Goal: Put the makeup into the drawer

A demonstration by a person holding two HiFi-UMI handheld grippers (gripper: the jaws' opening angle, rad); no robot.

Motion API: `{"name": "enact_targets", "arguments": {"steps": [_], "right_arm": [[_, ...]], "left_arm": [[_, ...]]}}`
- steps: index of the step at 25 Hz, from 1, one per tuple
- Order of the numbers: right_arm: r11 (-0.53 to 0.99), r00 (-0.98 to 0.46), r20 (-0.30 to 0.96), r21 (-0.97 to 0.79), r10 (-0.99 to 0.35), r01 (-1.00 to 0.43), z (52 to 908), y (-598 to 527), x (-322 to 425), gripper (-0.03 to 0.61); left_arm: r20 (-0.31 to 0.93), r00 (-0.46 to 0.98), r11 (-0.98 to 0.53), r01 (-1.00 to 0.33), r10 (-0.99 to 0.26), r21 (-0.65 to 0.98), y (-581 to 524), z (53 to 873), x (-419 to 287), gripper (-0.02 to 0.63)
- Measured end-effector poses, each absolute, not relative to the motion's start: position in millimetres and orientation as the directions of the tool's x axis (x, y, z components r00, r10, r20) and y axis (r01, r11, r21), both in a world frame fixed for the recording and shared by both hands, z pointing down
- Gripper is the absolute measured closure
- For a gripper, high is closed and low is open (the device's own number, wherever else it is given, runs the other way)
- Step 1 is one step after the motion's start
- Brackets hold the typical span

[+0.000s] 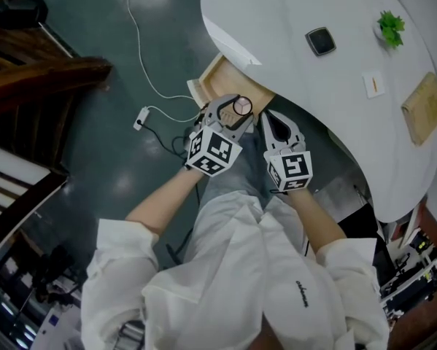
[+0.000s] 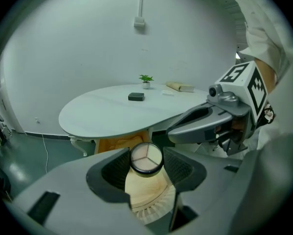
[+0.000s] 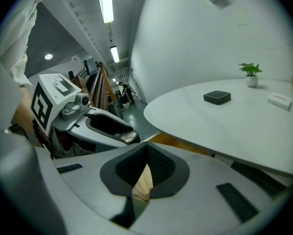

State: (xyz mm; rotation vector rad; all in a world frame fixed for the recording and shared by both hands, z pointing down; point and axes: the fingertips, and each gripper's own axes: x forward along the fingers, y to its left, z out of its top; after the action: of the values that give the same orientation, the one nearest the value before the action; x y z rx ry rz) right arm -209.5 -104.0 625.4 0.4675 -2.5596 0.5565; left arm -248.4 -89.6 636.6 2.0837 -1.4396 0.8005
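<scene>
A round makeup compact [image 1: 242, 106] with a pale three-part face sits between the pads of my left gripper [image 1: 236, 110], which is shut on it. In the left gripper view the compact [image 2: 146, 159] hangs in front of the open wooden drawer [image 2: 118, 143] under the white table. The drawer [image 1: 207, 75] juts out from beneath the table edge, just beyond both grippers. My right gripper [image 1: 273, 117] is close beside the left one, shut with nothing between its pads [image 3: 158, 165]. From the right gripper view, the left gripper [image 3: 128, 133] and compact show at the left.
The white oval table [image 1: 298, 86] carries a black square object [image 1: 321, 41], a small potted plant [image 1: 390, 28], a white card [image 1: 373, 84] and a wooden board [image 1: 424, 108]. A cable and plug strip [image 1: 141, 117] lie on the grey floor. Dark wooden furniture [image 1: 36, 71] stands at the left.
</scene>
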Motion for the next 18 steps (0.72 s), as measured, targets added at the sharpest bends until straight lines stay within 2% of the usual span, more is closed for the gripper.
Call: {"name": "enact_targets", "arguments": {"steps": [8,18], "right_arm": [[0.856,-0.791,0.574,-0.281,-0.212,-0.434,679,-113,-230,0.561],[0.856,-0.761,0.617,-0.267,-0.201,-0.443,722,-121,-232,0.561]], "left_arm": [[0.761,0.324,-0.454,-0.890,-0.562,0.044,-93,684,-257,0.387],[0.826,0.418,-0.722,-0.692,-0.379,0.019,-103,722,-242,0.387]]}}
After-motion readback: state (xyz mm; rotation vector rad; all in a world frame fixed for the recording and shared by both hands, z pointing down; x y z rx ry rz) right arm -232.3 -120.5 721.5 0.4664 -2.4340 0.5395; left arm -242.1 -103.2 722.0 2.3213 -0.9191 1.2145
